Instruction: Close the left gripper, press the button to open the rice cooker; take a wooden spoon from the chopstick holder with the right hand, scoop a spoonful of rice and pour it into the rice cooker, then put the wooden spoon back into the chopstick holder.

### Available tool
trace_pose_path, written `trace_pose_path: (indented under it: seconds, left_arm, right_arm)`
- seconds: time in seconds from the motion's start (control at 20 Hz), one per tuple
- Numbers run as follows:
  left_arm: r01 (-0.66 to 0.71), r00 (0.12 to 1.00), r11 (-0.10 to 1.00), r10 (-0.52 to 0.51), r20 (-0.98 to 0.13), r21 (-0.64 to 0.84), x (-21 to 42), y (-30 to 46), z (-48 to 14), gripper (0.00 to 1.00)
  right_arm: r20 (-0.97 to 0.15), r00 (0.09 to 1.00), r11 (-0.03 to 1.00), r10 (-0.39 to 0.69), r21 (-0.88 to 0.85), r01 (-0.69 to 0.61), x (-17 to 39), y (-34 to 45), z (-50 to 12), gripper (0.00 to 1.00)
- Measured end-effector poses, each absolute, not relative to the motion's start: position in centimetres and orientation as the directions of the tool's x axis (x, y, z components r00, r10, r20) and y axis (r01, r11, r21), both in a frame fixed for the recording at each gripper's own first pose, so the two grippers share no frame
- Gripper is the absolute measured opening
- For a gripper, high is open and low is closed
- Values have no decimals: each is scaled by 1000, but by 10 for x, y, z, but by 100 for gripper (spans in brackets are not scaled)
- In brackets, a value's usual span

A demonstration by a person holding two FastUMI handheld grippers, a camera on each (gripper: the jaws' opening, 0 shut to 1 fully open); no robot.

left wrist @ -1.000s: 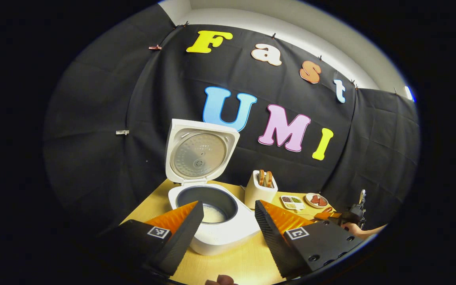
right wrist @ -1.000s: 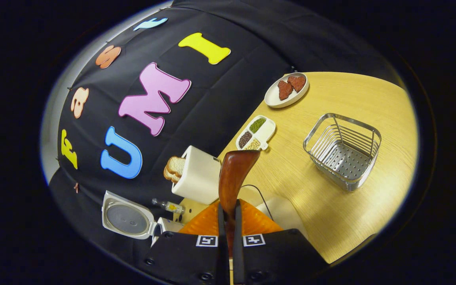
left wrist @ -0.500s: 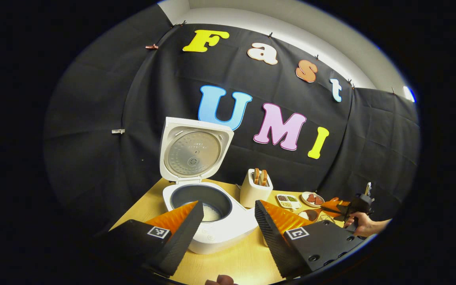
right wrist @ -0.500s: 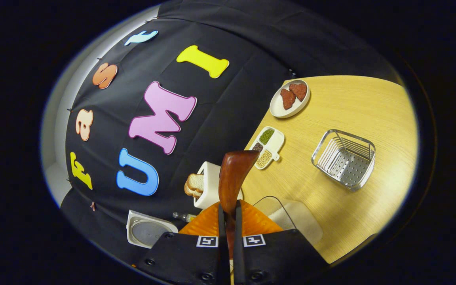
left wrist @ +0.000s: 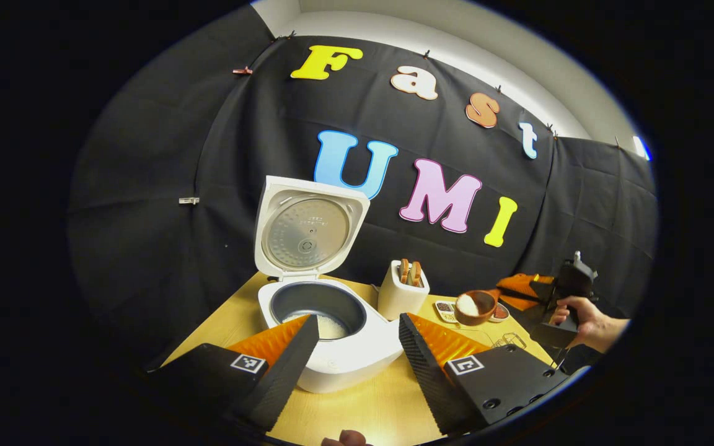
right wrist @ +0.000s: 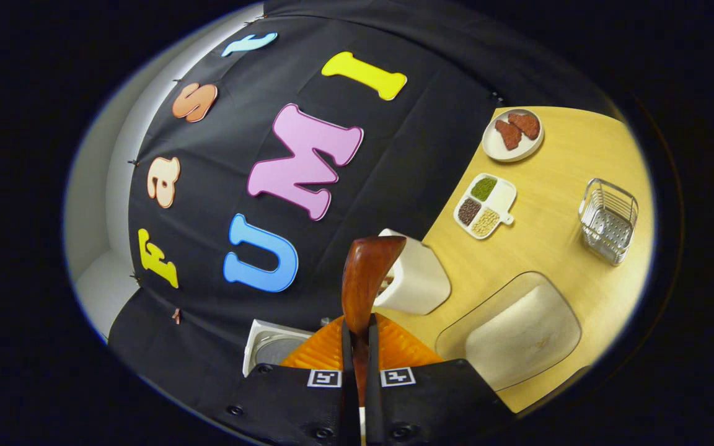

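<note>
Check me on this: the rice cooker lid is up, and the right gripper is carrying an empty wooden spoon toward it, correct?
Not empty. In the left gripper view the wooden spoon holds a mound of white rice; the right gripper is shut on its handle. The rice cooker lid is up.

I see black cloth wall, white wall above it, light wood table; ceiling possibly white.
</note>
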State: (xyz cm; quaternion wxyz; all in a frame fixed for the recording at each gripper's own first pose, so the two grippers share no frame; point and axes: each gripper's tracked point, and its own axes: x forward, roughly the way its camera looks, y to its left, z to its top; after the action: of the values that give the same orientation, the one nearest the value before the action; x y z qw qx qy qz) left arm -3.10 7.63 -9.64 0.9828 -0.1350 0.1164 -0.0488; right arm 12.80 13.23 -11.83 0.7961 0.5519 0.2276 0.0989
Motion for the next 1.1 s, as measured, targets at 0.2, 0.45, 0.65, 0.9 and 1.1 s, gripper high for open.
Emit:
trace_pose_path:
  seconds: [0.2, 0.45, 0.65, 0.9, 1.1]
  left_arm:
    - [54, 966, 959, -121, -229, -280, -41, 80, -104, 91]
    - [29, 966, 955, -103, -237, -295, -52, 89, -111, 91]
    - [2, 969, 956, -74, -237, -293, -57, 102, -114, 91]
    - [-33, 966, 950, -49, -254, -309, -61, 114, -123, 91]
    - [-57, 964, 945, -31, -263, -321, -61, 121, -129, 91]
  right_arm:
    - [-218, 856, 350, 470, 936, 46, 145, 198, -92, 8]
    - [-212, 833, 390, 512, 921, -6, 159, 275, -79, 8]
    - [-240, 816, 504, 526, 861, -71, 169, 328, -83, 8]
    - [-281, 798, 655, 533, 734, -179, 183, 378, -92, 8]
    - [-294, 798, 756, 526, 592, -281, 192, 402, -93, 8]
